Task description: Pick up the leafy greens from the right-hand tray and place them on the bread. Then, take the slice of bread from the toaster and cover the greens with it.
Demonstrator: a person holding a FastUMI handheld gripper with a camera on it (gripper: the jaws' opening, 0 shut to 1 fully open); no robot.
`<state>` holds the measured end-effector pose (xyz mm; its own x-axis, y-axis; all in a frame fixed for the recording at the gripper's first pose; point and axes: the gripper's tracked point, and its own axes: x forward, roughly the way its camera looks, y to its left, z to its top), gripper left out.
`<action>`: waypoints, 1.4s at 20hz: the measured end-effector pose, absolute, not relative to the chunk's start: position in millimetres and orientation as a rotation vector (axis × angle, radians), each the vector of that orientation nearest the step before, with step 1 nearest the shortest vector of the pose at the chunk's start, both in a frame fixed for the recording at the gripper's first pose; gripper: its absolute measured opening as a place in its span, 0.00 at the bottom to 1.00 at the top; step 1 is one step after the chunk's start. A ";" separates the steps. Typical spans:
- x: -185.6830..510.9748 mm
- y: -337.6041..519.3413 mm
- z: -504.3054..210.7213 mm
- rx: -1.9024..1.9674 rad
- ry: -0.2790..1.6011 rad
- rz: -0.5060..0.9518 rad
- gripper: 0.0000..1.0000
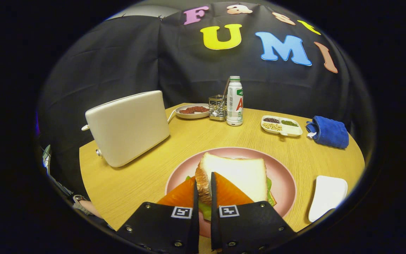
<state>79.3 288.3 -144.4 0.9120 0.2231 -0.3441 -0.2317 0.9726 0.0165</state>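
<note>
A round wooden table (pixel 146 176) stands in a booth hung with black cloth, a pink plate (pixel 284 180) near its front edge. On the plate, a slice of bread (pixel 240 173) lies atop leafy greens (pixel 269 185), whose edges peek out on both sides. The gripper (pixel 204 187) has its fingers clamped on the slice's crust at the near left corner. A white toaster (pixel 129 127) stands left; an empty white tray (pixel 328 195) sits right by the table's edge. Far across lie a bottle (pixel 234 102), dishes and a blue cloth (pixel 330 132), with bare wood between.
</note>
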 end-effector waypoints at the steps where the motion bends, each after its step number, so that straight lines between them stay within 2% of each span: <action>1: 77.4 289.0 -142.2 -0.026 0.349 0.238 0.19; 2: 76.1 298.4 -141.5 0.000 0.348 0.279 0.22; 3: 72.8 304.4 -141.4 0.027 0.358 0.298 0.31; 4: 70.5 302.6 -138.6 0.032 0.351 0.296 0.54; 15: 73.6 288.7 -113.3 0.075 0.320 0.291 0.55; 28: 62.6 185.4 1.6 -0.022 0.101 0.120 0.58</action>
